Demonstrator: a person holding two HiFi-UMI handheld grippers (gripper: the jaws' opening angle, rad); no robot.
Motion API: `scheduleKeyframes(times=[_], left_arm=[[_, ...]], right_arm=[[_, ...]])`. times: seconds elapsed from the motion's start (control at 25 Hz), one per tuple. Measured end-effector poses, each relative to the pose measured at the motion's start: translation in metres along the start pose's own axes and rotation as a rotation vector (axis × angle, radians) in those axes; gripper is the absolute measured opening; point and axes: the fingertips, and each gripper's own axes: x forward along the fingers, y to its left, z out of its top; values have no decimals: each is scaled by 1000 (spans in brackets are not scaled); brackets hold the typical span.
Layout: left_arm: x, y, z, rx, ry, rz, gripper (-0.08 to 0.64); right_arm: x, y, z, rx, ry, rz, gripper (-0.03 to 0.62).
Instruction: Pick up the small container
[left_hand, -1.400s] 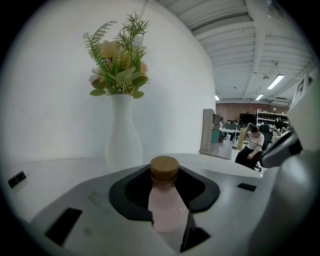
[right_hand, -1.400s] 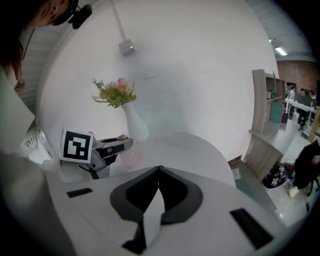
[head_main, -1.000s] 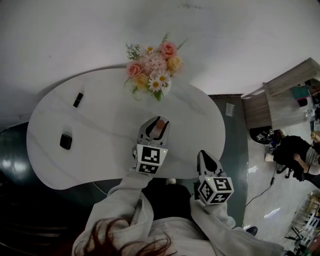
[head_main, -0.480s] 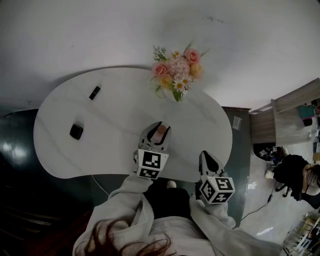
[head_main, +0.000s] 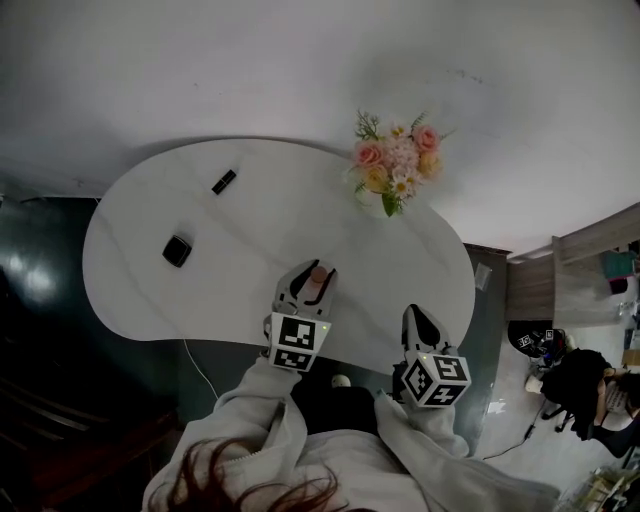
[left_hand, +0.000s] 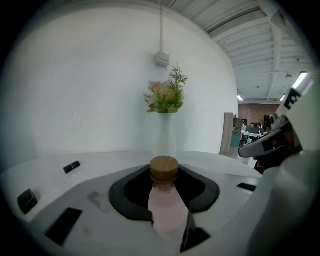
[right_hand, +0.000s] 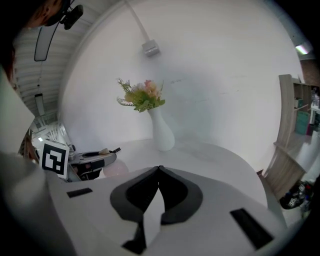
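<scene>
Head view: vs a sec ago, the flowers (head_main: 395, 165) are now at 1–2 o'clock of the left gripper (head_main: 316, 272) instead of straight at 12. So hand + load have slid left along the bench (head_main: 250, 215), and the view has swung too. Grip is unchanged: fingers clamped on the small container (head_main: 318, 283), pink w/ a pale cap, over the near part of the bench. The right gripper (head_main: 417, 313) sits at 4 o'clock of it, by the bench edge. Meaning: the pick looks done and this is now a carry. A dark item (head_main: 177, 250) at 10 o'clock and a second one (head_main: 224, 182) at 11 are too small to ID. The near bench edge is hidden under the sleeves.

Left gripper view: container dead centre, fingers pressed on its body from both sides, cap standing above them, flowers at 12. The container's base is hidden behind the fingers, so any gap to the bench can't be seen; prob. lifted clear.

Right gripper view: fingers together at the tips, nothing between them. The left gripper is cut off at 9 o'clock.
</scene>
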Motion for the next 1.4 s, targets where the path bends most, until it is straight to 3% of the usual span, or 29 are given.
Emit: scheduleKeyframes(times=[0.96,1.4], left_arm=[[-118,68,-8,-160,-31,234,130],[-134,75,-8,-187,-51,282,130]], right_arm=[[22,49,43,-119,-88,124,49],[24,61,53,-174,-102,146,49]])
